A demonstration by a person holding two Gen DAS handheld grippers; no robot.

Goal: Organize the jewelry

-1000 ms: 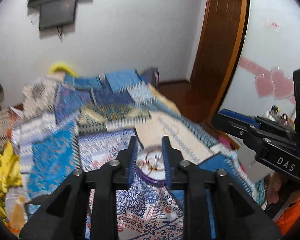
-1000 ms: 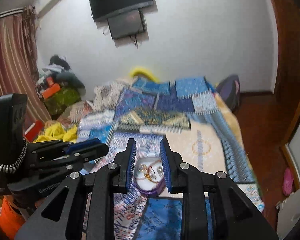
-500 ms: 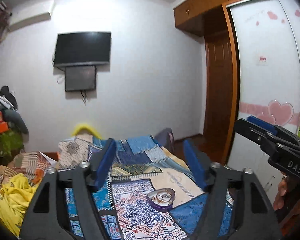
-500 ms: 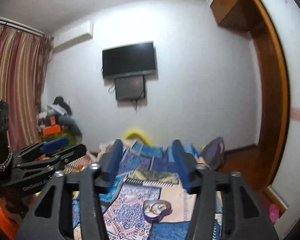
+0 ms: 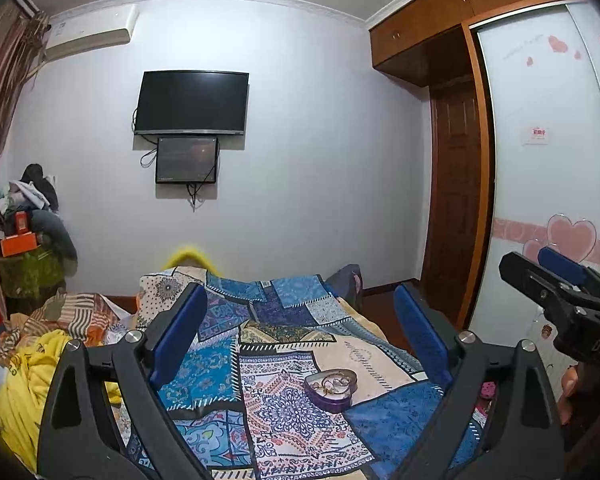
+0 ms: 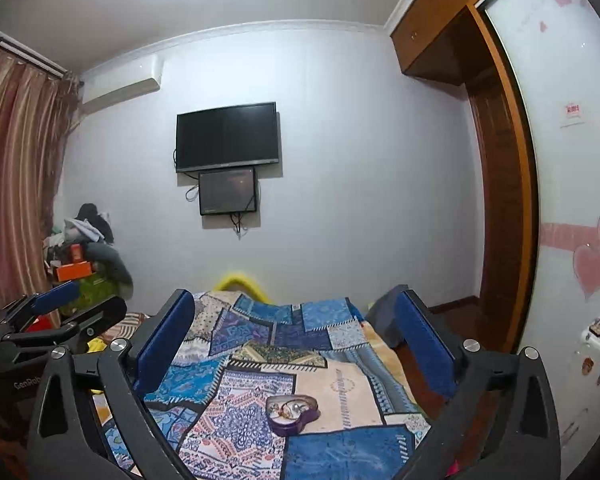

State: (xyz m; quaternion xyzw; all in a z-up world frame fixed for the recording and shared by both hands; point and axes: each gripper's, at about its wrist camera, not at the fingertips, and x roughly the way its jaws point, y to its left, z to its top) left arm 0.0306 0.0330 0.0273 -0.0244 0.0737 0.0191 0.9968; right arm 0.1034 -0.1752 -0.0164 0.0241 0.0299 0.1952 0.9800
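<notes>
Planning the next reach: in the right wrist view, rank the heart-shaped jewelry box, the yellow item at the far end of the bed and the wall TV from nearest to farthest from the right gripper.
1. Heart-shaped jewelry box: on the quilt, just ahead of the right gripper, which is open.
2. Yellow item: far end of the bed.
3. Wall TV: high on the back wall.

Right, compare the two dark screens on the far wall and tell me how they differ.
The upper television is clearly wider and larger than the small screen mounted just beneath it. The television looks uniformly black, while the small screen shows a faint reddish reflection. The small screen sits off-centre, under the television's right half. Cables dangle around the small screen; fewer show beside the television. Both are dark, rectangular and wall-mounted.
</notes>
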